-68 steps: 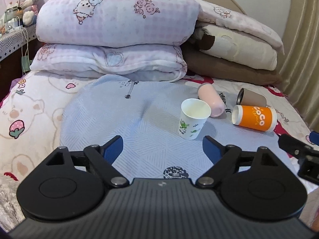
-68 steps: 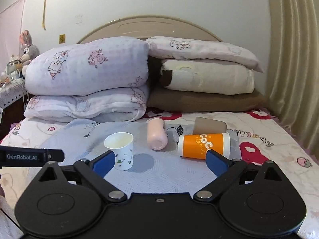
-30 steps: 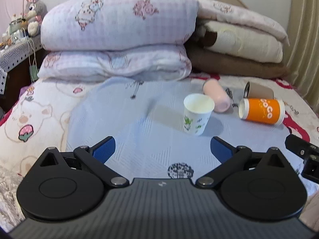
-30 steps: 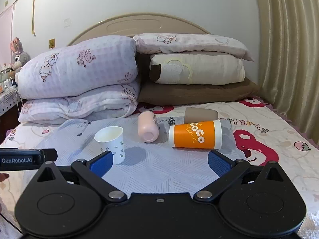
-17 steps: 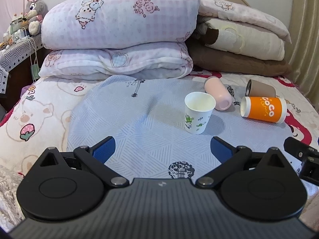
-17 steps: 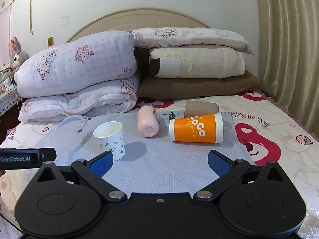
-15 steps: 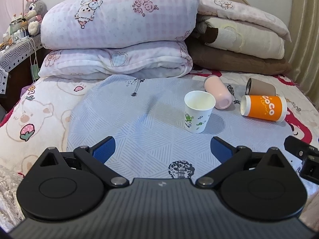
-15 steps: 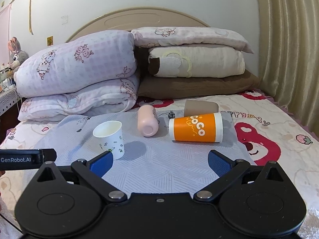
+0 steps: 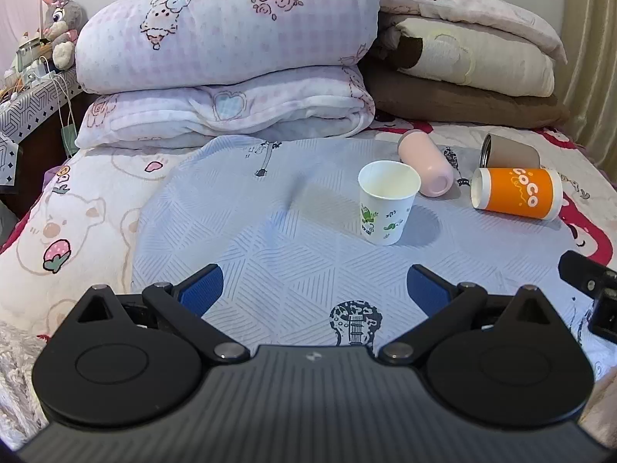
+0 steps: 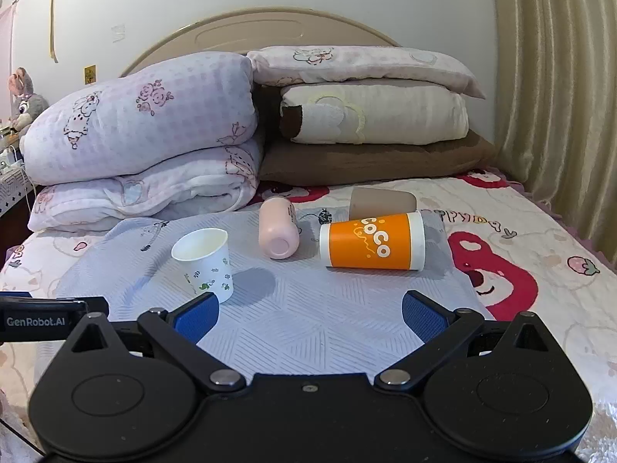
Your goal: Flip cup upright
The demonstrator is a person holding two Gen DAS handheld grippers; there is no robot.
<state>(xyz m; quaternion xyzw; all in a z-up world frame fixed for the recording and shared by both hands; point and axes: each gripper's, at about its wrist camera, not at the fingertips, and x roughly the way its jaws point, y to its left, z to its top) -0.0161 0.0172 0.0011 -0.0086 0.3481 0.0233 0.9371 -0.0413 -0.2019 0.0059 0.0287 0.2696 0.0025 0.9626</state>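
Note:
A white paper cup with green prints point(image 9: 387, 202) point(image 10: 204, 260) stands upright on the blue-grey bedspread. Behind it a pink cup point(image 9: 426, 168) point(image 10: 278, 227), an orange COCO cup point(image 9: 516, 193) point(image 10: 372, 240) and a brown cup point(image 9: 507, 151) point(image 10: 381, 200) lie on their sides. My left gripper point(image 9: 314, 289) is open and empty, well short of the white cup. My right gripper point(image 10: 308, 316) is open and empty, short of the cups, with the white cup just beyond its left finger.
Folded quilts point(image 9: 231, 58) and stacked pillows point(image 10: 370, 115) fill the bed's head end. A curtain point(image 10: 559, 96) hangs on the right. A bedside table with a plush toy point(image 9: 58, 19) stands at the left. The other gripper's tip point(image 9: 590, 289) shows at the right edge.
Both grippers have drifted slightly, so the views shifted a little. The cups have not moved and both grippers stay open.

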